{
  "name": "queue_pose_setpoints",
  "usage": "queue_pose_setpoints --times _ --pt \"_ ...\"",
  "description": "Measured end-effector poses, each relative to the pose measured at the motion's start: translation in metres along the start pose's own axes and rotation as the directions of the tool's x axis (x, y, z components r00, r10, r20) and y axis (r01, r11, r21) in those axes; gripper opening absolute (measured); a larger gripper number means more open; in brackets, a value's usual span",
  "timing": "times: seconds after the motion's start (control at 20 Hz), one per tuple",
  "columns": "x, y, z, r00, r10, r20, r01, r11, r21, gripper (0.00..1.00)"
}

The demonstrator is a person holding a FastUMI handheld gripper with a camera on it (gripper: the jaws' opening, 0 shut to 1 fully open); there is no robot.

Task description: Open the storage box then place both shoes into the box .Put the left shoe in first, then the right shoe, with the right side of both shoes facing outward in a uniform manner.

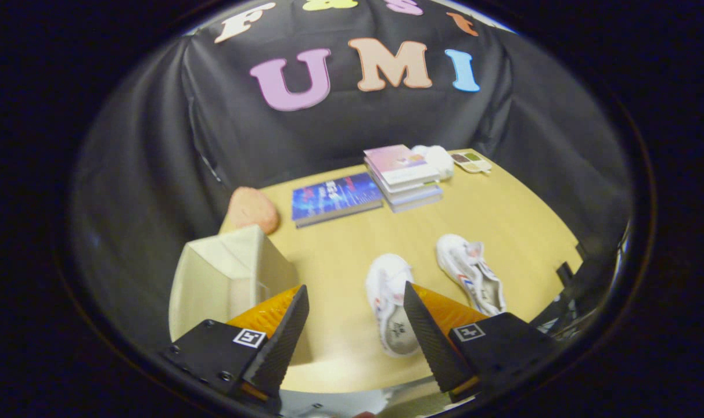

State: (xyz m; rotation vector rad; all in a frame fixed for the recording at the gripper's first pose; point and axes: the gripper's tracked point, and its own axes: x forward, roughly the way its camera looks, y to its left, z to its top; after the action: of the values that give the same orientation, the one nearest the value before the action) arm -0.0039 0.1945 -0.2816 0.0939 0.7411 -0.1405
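A cream storage box [227,273] stands on the wooden table [503,215], just beyond my left finger; its lid looks closed. Two white shoes lie side by side on the table. One shoe [391,302] lies just ahead of my right finger and is partly covered by it. The other shoe [470,271] lies to its right, with red and blue marks on its side. My gripper [355,302] hovers above the table, open, with nothing between its fingers.
At the back of the table lie a blue book [336,198], a stack of books [403,177], a white soft object [439,158] and a small palette [471,162]. A pink rounded object [252,209] sits behind the box. Black cloth walls surround the table.
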Motion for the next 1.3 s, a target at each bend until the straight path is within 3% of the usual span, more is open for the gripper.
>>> queue_pose_setpoints --times 0.3,0.7,0.9,1.3 --pt "0.035 -0.054 -0.055 0.981 -0.120 -0.150 0.109 0.991 -0.084 1.00" --pt "0.083 -0.086 -0.085 0.963 -0.137 -0.231 0.123 0.990 -0.076 1.00" --pt "0.101 -0.087 -0.091 0.960 -0.125 -0.249 0.107 0.991 -0.086 0.89" --pt "0.136 -0.090 -0.090 0.964 -0.099 -0.245 0.071 0.990 -0.122 0.88"
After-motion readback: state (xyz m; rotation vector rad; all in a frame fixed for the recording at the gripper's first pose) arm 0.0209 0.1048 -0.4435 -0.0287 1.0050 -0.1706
